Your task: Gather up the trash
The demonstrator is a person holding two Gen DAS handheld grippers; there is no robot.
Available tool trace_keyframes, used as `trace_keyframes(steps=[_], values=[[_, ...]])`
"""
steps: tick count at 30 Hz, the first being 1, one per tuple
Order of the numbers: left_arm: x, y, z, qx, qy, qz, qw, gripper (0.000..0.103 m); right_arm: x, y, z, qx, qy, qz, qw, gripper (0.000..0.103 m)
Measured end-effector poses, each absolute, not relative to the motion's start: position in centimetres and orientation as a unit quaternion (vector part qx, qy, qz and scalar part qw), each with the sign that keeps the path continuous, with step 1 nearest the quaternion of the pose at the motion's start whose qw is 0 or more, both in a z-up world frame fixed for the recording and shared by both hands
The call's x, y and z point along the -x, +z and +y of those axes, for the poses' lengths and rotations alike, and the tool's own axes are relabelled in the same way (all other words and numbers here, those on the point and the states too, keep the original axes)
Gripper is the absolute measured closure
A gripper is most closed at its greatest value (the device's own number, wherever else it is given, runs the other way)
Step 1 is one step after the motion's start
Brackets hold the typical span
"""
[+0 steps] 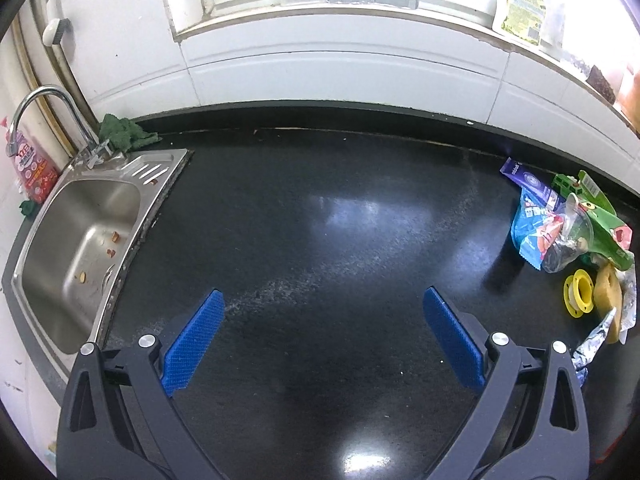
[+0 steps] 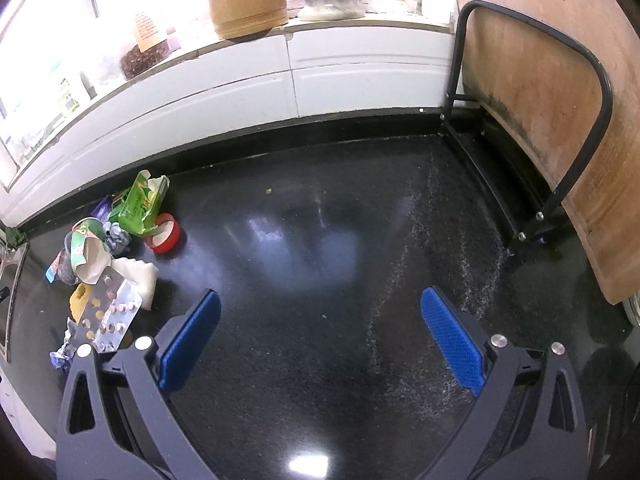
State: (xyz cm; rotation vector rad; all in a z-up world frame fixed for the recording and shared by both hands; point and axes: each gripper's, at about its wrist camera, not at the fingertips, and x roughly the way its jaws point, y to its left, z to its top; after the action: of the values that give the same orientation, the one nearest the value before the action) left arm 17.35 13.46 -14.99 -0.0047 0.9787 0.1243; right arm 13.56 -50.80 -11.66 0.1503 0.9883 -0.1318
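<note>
A heap of trash lies on the black counter (image 1: pixel 320 240). In the left wrist view it is at the far right: a blue snack wrapper (image 1: pixel 534 232), a green carton (image 1: pixel 600 216), a clear plastic cup (image 1: pixel 570 240), a yellow tape spool (image 1: pixel 579 292), a yellow sponge (image 1: pixel 608 296) and crumpled foil (image 1: pixel 592 344). In the right wrist view it is at the left: a green carton (image 2: pixel 142 206), a red tape ring (image 2: pixel 166 234), a silver pill blister (image 2: pixel 110 316) and white tissue (image 2: pixel 140 280). My left gripper (image 1: pixel 322 312) and right gripper (image 2: pixel 320 314) are open and empty above bare counter.
A steel sink (image 1: pixel 80 236) with a tap (image 1: pixel 48 112) and food scraps is at the left, a green cloth (image 1: pixel 124 132) behind it. A wooden board (image 2: pixel 560 120) in a black rack (image 2: pixel 520 184) stands at the right. Jars line the window sill (image 2: pixel 248 0).
</note>
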Motion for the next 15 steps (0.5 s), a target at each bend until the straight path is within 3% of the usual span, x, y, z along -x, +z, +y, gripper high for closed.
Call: trace_keyframes(steps=[15], values=[[-17.38, -15.26, 13.37, 0.004, 0.06, 0.472, 0.88, 0.006, -13.51, -10.87, -50.61, -0.063, -0.06, 0.47, 0.878, 0.006]])
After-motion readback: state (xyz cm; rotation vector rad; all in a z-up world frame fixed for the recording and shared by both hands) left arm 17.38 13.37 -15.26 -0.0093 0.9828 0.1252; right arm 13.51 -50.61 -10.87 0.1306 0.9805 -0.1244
